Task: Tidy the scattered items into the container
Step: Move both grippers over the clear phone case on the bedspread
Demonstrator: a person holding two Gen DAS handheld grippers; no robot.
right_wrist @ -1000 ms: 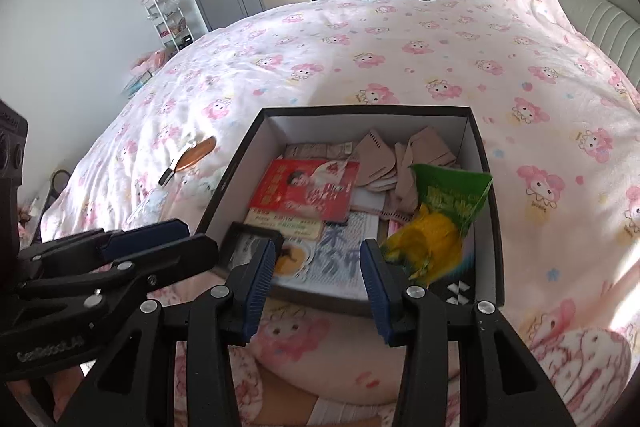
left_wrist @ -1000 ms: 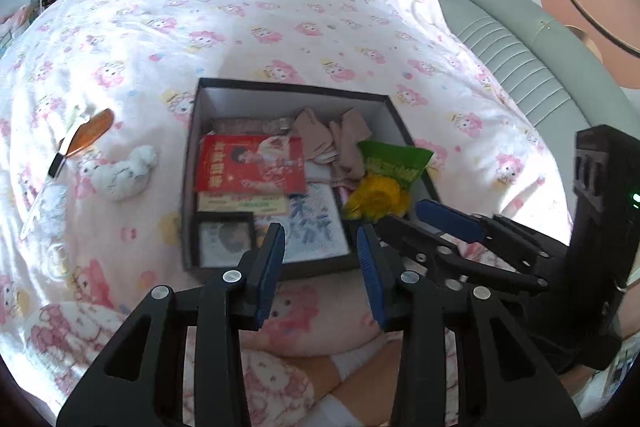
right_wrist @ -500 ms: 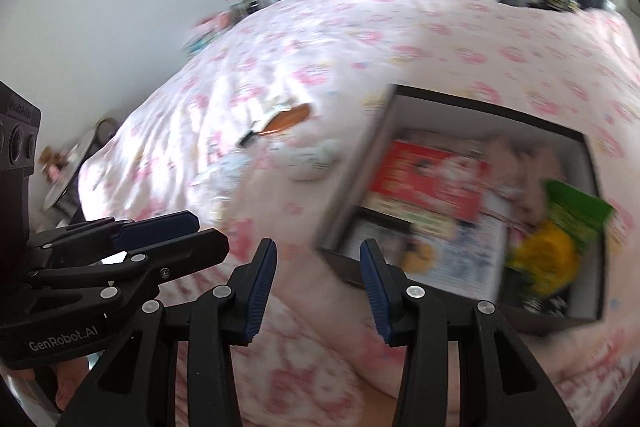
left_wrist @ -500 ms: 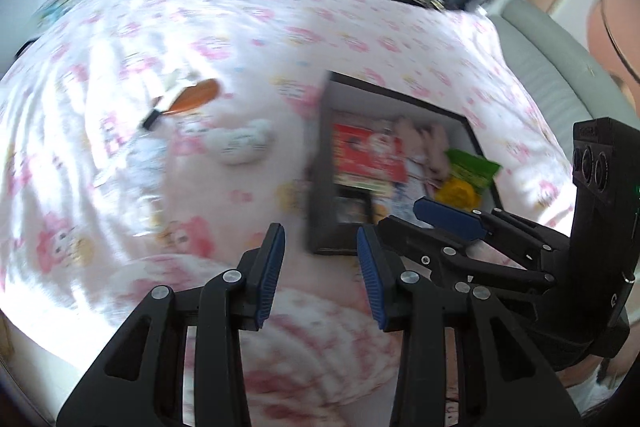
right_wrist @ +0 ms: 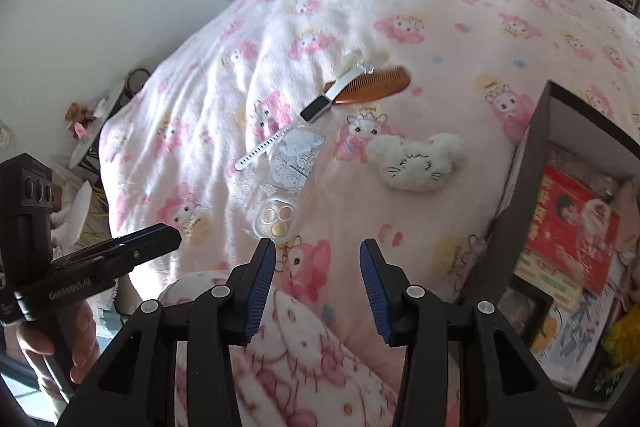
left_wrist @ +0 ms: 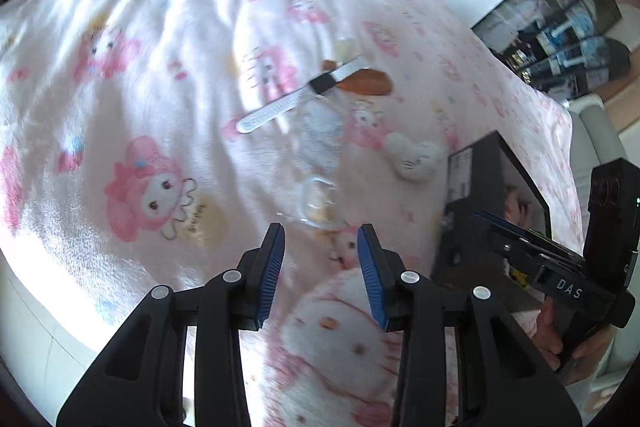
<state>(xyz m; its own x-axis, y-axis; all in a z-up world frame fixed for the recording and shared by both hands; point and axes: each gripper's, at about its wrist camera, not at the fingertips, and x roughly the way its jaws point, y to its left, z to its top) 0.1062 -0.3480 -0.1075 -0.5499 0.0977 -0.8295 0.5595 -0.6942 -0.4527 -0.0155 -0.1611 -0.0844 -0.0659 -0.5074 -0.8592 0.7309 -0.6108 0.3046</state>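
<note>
Both the left gripper (left_wrist: 320, 243) and right gripper (right_wrist: 318, 259) hung released, grasping nothing. A comb (right_wrist: 374, 85), watch (right_wrist: 316, 107) and plush toy (right_wrist: 416, 161) lay left of the box (right_wrist: 516, 195).

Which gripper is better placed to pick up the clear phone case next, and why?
Probably the left gripper: the clear phone case lies just ahead of its open, empty jaws. In the right wrist view the case sits left of the right gripper, whose jaws are also open and empty.
</note>
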